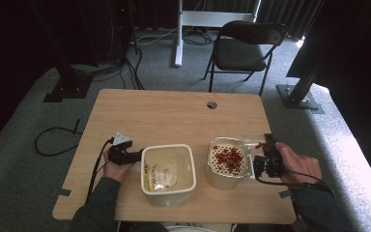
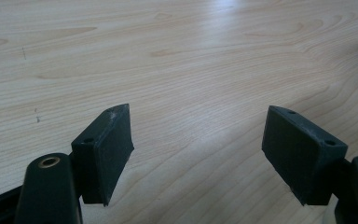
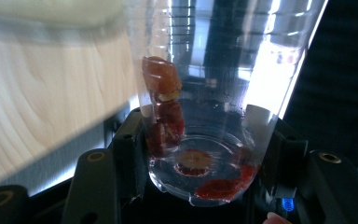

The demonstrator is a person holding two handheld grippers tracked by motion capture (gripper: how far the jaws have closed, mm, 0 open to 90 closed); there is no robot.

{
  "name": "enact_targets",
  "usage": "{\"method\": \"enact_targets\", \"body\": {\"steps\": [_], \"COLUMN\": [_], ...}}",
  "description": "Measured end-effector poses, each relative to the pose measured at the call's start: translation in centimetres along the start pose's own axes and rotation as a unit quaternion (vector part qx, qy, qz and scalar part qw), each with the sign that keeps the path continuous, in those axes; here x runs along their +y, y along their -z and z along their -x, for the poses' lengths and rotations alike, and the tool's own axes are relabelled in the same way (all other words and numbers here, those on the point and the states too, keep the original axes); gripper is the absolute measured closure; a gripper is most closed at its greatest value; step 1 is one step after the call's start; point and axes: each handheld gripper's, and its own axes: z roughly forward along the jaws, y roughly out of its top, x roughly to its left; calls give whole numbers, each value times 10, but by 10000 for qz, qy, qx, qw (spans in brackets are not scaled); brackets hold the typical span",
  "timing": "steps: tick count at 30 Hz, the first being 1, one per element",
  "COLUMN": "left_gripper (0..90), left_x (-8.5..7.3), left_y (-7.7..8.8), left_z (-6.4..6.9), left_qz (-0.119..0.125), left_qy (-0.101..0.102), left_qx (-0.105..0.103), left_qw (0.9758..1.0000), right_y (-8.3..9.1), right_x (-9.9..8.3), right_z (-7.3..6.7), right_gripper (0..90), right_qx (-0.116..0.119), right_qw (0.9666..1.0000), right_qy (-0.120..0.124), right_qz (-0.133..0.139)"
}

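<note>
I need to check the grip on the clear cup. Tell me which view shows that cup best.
The right gripper view: the clear plastic cup lies between the right gripper's jaws, red pieces stuck inside. The high view shows it small and faint, tipped over the strainer. The left gripper view faces bare table.

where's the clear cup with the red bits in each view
High view: the clear cup lies tipped over the strainer, at the right gripper.
Right gripper view: centre, base between the jaws, red pieces inside.
Left gripper view: not in it.
Shared landmark: the wooden table.
</note>
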Motion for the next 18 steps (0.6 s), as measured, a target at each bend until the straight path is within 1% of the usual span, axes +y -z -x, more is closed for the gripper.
{"method": "enact_targets", "body": {"steps": [1, 3, 4, 5, 6, 8, 9, 10, 11, 13, 15, 18], "left_gripper": [249, 249, 249, 249, 249, 249, 249, 249, 249, 249, 249, 249], "left_x": [0, 0, 0, 1, 1, 1, 1, 0, 0, 0, 0, 0], "left_y": [0, 0, 0, -1, -1, -1, -1, -2, -1, -2, -2, -3], "left_z": [0, 2, 2, 2, 1, 1, 2, 2, 2, 2, 2, 2], "left_qz": [-2, -3, -18, -18, -13, -9, -20, -20, -17, -17, -40, -40], "left_qy": [-19, -46, -62, -40, -27, -27, -43, -45, -39, -41, -44, -56], "left_qx": [-4, -12, 5, -4, -5, -12, 1, 1, -2, -10, 0, 4], "left_qw": [10000, 10000, 10000, 10000, 10000, 10000, 10000, 10000, 10000, 10000, 10000, 10000], "right_y": [1, -5, -6, -5, -3, -2, -3, -3, -3, -4, -5, -7], "right_x": [0, -7, -7, -4, -3, -6, -6, -4, -2, -2, 4, 6], "right_z": [1, 5, 4, 2, 2, 7, 7, 6, 4, 6, 2, 4], "right_gripper": [435, 435, 435, 435, 435, 435, 435, 435, 435, 435, 435, 435], "right_qx": [-9, -9, -27, -28, -19, -75, -63, -49, -34, -85, -41, -48], "right_qw": [10000, 9997, 9997, 9998, 10000, 9998, 9998, 9999, 10000, 9998, 10000, 10000], "right_qy": [-27, -181, -128, -52, 18, -165, -150, -54, -16, -140, 29, -43], "right_qz": [7, -170, -192, -167, -68, -101, -115, -100, -86, -92, -35, 14]}}
